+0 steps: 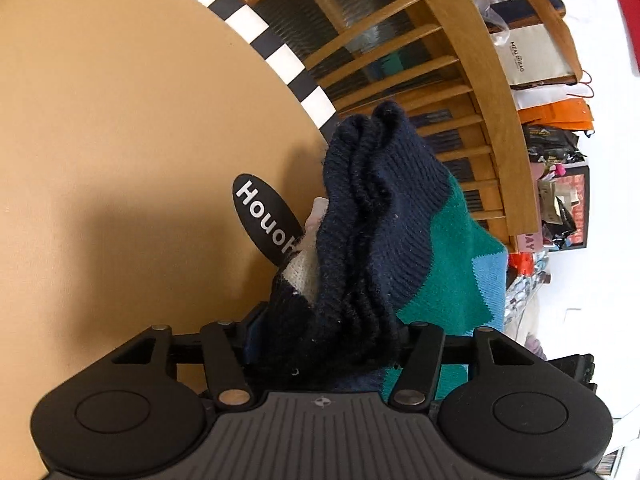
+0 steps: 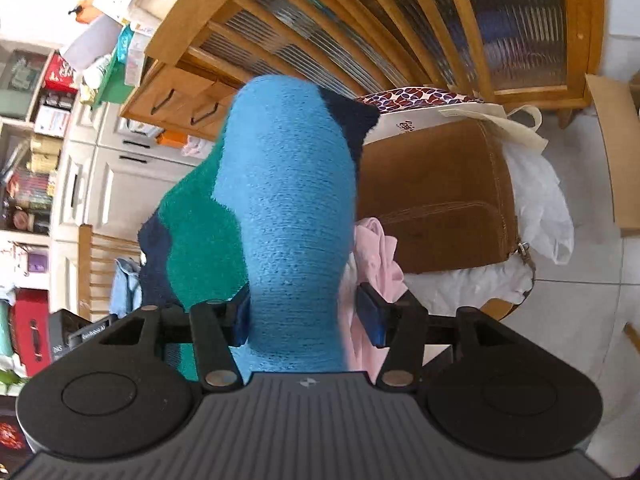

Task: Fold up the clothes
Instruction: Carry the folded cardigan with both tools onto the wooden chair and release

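Knit sweater (image 1: 380, 240) bunched lengthwise straight ahead of both claws, over the desk (image 1: 120, 140) edge: right claw (image 2: 304, 316) spread, right pad clear of cloth; left claw (image 1: 324, 344) buried in navy folds, grip undeterminable.

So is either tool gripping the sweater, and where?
Right tool: no grip; sweater lies loose between open pads, light-blue part. Left tool: navy ribbed edge fills the gap; grip unclear.

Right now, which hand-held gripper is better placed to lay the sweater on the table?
Left, probably. The left hand-held gripper has the sweater bunched between its jaws over the tan table; the right hand-held gripper sees floor and cupboard, one pad clear of the knit.
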### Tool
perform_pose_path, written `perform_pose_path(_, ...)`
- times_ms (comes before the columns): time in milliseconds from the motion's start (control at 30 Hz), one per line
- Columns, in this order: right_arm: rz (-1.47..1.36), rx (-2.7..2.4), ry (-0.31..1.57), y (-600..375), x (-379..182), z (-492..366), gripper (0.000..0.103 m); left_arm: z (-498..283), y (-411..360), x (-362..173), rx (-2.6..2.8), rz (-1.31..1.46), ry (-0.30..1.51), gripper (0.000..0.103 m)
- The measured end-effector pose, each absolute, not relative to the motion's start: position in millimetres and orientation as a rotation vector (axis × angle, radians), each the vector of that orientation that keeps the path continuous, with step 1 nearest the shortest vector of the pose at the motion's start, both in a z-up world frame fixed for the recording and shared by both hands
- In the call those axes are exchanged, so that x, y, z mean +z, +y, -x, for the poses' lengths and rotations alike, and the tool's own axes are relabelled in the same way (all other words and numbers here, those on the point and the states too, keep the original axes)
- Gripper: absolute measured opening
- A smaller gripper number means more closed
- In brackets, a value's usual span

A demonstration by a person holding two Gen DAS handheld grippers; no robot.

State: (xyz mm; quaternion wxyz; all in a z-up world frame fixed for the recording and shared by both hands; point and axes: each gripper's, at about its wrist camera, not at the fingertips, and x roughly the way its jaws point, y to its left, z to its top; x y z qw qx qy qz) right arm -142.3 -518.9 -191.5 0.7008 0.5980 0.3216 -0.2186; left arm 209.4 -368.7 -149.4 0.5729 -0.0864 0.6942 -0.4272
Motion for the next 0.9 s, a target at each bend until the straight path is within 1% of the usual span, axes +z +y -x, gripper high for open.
perform_pose_path(67,-1.307,-0.511,0.72,-517.1,-179.2,146.3,0.053,-209.4,-367.6,-134.6,-1.008,0.161,1.598,0.057)
perform_pose_path(133,-1.211,-0.554,0.742,-508.7,-151.0,153.7,0.052,-211.8,-360.3,-107.0,-1.013,0.074,1.504,0.057)
perform_pose_path(200,-1.017,-0.64,0.753,-492.3,-113.6,161.9,0.051,-212.8,-350.2,-71.9,-0.998,-0.039,1.358,0.057)
perform_pose_path(233,-0.908,-0.686,0.755,-483.2,-94.0,166.0,0.046,-208.9,-342.2,-48.7,-0.993,-0.096,1.234,0.057)
perform_pose_path(300,-0.688,-0.696,0.71,-454.7,-62.1,167.0,0.043,-184.8,-328.5,-13.6,-1.018,-0.142,1.037,0.053)
perform_pose_path(333,-0.619,-0.655,0.689,-437.9,-53.6,161.8,0.041,-169.3,-323.9,-0.9,-1.043,-0.152,0.959,0.05)
perform_pose_path(400,-0.513,-0.595,0.703,-411.0,-58.3,141.0,0.04,-128.5,-331.5,1.3,-1.13,-0.161,0.883,0.049)
perform_pose_path(433,-0.46,-0.57,0.715,-398.4,-62.7,129.9,0.04,-110.8,-343.8,-7.9,-1.154,-0.187,0.885,0.048)
perform_pose_path(500,-0.38,-0.593,0.77,-384.1,-80.9,111.6,0.041,-81.9,-366.2,-39.4,-1.172,-0.235,0.965,0.033)
perform_pose_path(533,-0.364,-0.61,0.801,-380.8,-92.3,105.5,0.041,-70.9,-373.7,-54.0,-1.168,-0.268,0.996,0.031)
perform_pose_path(567,-0.358,-0.62,0.82,-378.7,-101.7,102.4,0.041,-60.4,-380.6,-68.5,-1.161,-0.303,1.023,0.031)
perform_pose_path(633,-0.362,-0.631,0.842,-376.0,-118.0,100.2,0.041,-45.2,-384.9,-92.4,-1.115,-0.383,1.018,0.03)
perform_pose_path(667,-0.372,-0.631,0.852,-375.6,-124.6,99.5,0.041,-40.5,-382.2,-97.0,-1.106,-0.392,1.022,0.03)
perform_pose_path(900,-0.406,-0.643,0.829,-376.8,-135.3,101.0,0.042,-39.2,-379.0,-98.1,-1.104,-0.423,1.011,0.031)
